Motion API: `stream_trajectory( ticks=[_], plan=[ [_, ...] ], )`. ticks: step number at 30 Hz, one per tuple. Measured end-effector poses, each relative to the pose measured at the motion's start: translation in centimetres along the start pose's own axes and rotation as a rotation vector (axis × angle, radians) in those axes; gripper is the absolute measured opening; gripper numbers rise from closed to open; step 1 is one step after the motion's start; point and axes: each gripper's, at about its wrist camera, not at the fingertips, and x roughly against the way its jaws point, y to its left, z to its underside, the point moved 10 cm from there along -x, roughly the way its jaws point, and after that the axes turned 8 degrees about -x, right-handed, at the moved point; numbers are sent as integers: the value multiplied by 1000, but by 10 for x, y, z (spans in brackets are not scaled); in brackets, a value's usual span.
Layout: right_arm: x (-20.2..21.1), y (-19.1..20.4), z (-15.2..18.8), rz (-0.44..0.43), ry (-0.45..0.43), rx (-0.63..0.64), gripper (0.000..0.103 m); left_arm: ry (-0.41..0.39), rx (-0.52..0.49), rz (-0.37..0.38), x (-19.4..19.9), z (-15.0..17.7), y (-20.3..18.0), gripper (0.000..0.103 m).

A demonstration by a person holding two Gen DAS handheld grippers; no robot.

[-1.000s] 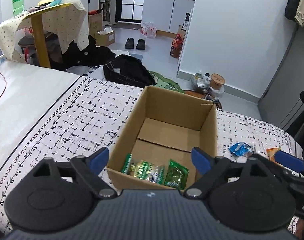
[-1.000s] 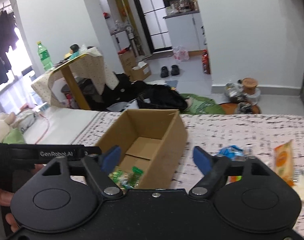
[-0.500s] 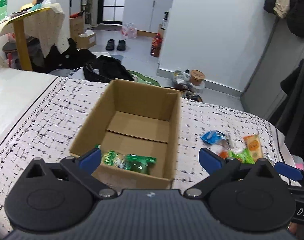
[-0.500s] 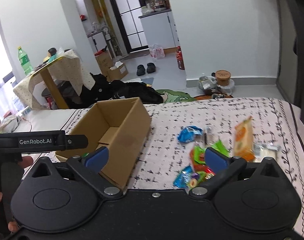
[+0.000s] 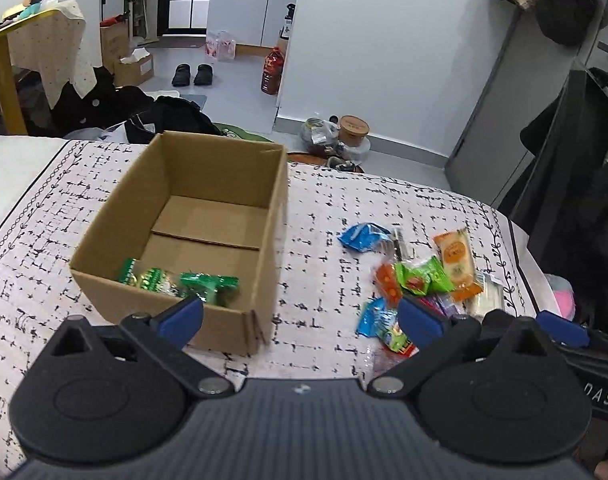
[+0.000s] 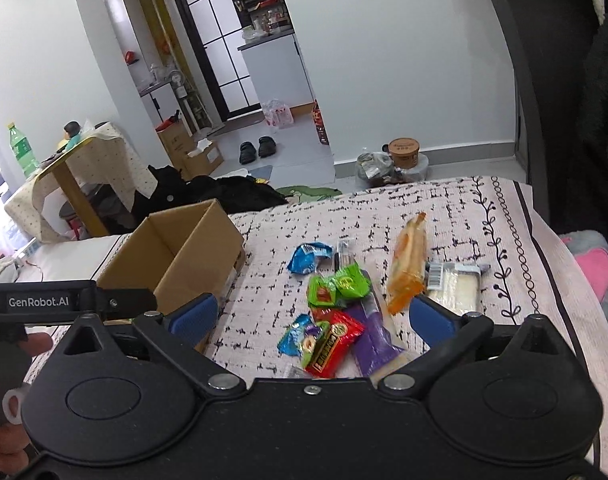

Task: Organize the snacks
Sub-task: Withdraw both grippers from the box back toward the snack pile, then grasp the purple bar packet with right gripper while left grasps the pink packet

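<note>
- The right gripper (image 6: pixel 311 322) hangs over the near edge of the snack pile with its jaws wide apart and nothing between them; the red packet (image 6: pixel 331 344) and the purple packet (image 6: pixel 374 342) lie closest, so either makes the easiest first pick.
- These wrappers overlap, so the jaws do best to come down astride a single packet and pinch it across its narrow side, or a neighbour may lift with it.
- The left gripper (image 5: pixel 300 316) is also spread wide and empty, above the bed cover (image 5: pixel 324 204) between the box and the pile.
- The cardboard box (image 5: pixel 264 316) sits to the left of the pile, apart from it, with green packets (image 5: pixel 180 282) already lying at its near end; the far end is bare, a good place for the next drop.
- Further out lie the green wrappers (image 6: pixel 338 284), the orange packet (image 6: pixel 410 264), the white packet (image 6: pixel 454 284) and the blue packet (image 6: pixel 308 258); these probably wait until the near ones are cleared.
</note>
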Motion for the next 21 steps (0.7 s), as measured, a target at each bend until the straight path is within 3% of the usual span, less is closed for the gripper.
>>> stream_trajectory(
  ticks=[4, 12, 21],
  plan=[
    [3, -8, 7, 9, 9, 10, 102, 3, -17, 22, -4, 4, -14, 103],
    [-1, -43, 12, 58, 36, -73, 69, 27, -42, 76, -22, 17, -40, 100],
    [-23, -53, 21, 57, 70, -85, 46, 85, -59, 121, -54, 36, -62, 85]
  ],
)
